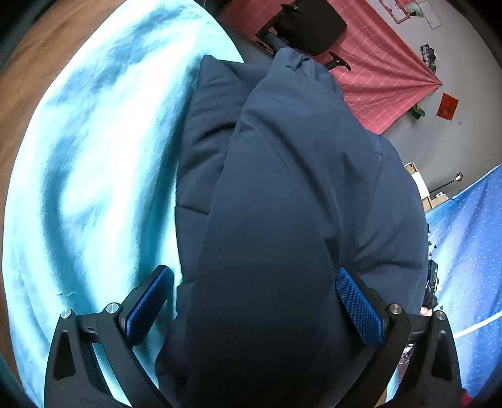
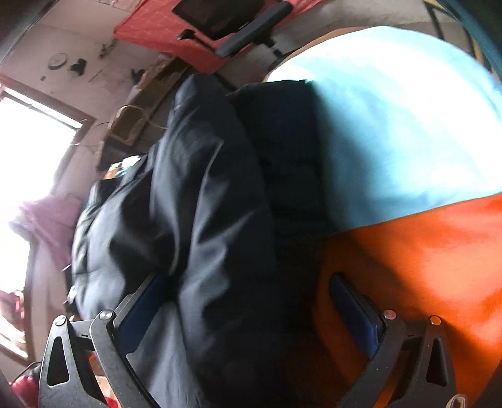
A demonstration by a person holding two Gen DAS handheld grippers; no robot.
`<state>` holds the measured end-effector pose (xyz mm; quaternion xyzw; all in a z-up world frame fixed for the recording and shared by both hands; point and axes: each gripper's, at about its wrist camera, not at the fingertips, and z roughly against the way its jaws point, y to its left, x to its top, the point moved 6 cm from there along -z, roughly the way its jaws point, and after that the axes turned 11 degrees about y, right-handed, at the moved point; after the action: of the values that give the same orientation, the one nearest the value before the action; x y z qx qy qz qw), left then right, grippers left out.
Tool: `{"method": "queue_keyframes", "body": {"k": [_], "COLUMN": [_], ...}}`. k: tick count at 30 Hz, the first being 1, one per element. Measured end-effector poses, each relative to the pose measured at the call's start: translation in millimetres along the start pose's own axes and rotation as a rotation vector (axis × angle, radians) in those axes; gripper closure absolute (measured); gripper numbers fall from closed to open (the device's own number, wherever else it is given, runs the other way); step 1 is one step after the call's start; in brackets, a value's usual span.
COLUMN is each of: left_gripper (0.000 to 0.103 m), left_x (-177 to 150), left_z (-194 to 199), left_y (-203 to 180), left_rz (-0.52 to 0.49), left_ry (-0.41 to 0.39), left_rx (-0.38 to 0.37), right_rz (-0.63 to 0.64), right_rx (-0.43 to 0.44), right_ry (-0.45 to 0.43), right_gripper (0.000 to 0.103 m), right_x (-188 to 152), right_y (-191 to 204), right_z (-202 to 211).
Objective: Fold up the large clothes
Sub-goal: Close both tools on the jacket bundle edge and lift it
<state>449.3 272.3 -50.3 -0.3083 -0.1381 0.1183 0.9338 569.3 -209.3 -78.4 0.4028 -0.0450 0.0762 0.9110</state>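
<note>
A large navy padded jacket (image 1: 282,172) lies folded lengthwise on a pale blue mottled cloth (image 1: 94,157), with one layer lifted over the other. My left gripper (image 1: 252,276) is open, straddling the raised fold. Its left pad (image 1: 147,307) stands clear of the fabric over the cloth, and its right pad (image 1: 357,307) lies against the jacket. In the blurred right wrist view the same jacket (image 2: 204,188) bulges between the wide-apart jaws of my right gripper (image 2: 246,279), which is open. Its right pad (image 2: 351,314) hangs free over an orange surface (image 2: 423,266).
The pale cloth (image 2: 392,125) covers a wooden surface (image 1: 31,78). A black office chair (image 1: 310,25) and a pink checked hanging (image 1: 386,72) stand beyond the jacket. A blue dotted fabric (image 1: 470,251) lies at the right. A bright window (image 2: 25,141) is at the left.
</note>
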Motion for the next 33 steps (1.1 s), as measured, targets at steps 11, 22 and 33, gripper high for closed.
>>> {"method": "queue_keyframes", "body": {"k": [11,22,33], "left_gripper": [0.001,0.017,0.075], "left_x": [-8.6,-20.8,-55.7], "left_z": [11.8,20.9,45.8], "left_y": [17.8,8.1,-9.6], "left_rz": [0.049,0.084,0.023], "left_ry": [-0.019,-0.073,-0.171], "left_rx": [-0.068,-0.001,0.098], "right_rz": [-0.055,-0.084,-0.052], "right_rx": [-0.039,-0.128,-0.206], "right_ry": [0.012,-0.069,-0.162], "right_gripper": [0.0,0.03,0.077], "right_x": [2.0,-2.8,-9.5], "right_y": [-7.6,15.1,47.8], "right_z": [-9.5,-5.3,10.5]}}
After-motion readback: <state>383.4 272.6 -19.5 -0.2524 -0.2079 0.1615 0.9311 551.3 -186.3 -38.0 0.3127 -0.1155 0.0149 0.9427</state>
